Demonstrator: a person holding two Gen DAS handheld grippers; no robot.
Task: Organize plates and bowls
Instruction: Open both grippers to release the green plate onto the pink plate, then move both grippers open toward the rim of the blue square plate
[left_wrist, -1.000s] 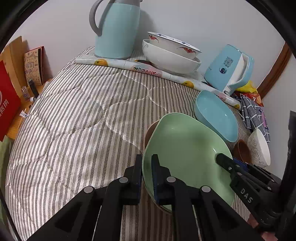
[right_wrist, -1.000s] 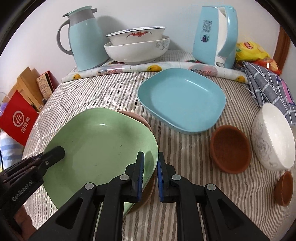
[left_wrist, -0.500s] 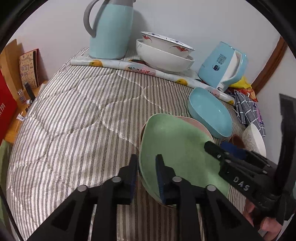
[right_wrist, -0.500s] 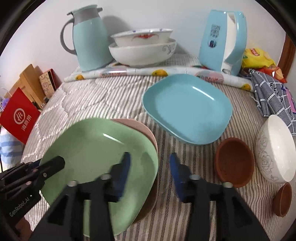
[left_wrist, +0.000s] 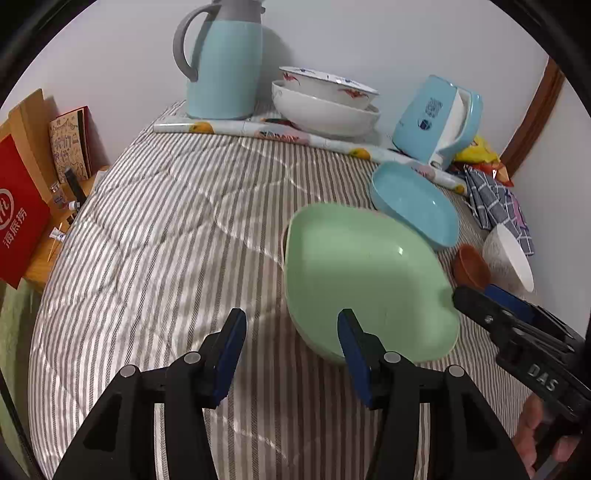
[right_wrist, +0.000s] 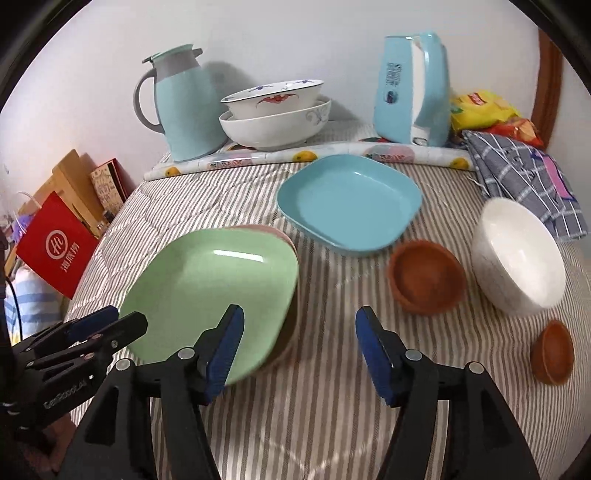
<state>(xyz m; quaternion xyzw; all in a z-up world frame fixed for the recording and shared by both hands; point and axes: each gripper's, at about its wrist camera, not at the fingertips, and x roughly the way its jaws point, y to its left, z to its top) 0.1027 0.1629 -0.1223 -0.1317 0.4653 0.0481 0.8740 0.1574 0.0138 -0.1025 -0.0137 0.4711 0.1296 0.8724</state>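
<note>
Ahead of both open tools (left_wrist: 291, 343) (right_wrist: 299, 343): green plate (right_wrist: 210, 291).

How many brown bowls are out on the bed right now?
2: the larger brown bowl sits between the blue plate and white bowl; the small brown bowl lies nearer, at right.

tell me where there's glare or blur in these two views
Right wrist view: a bright glare streak on the green plate, and the white bowl looks slightly smeared. Left wrist view: only a small glint on the green plate; both views bend strongly at the edges.
</note>
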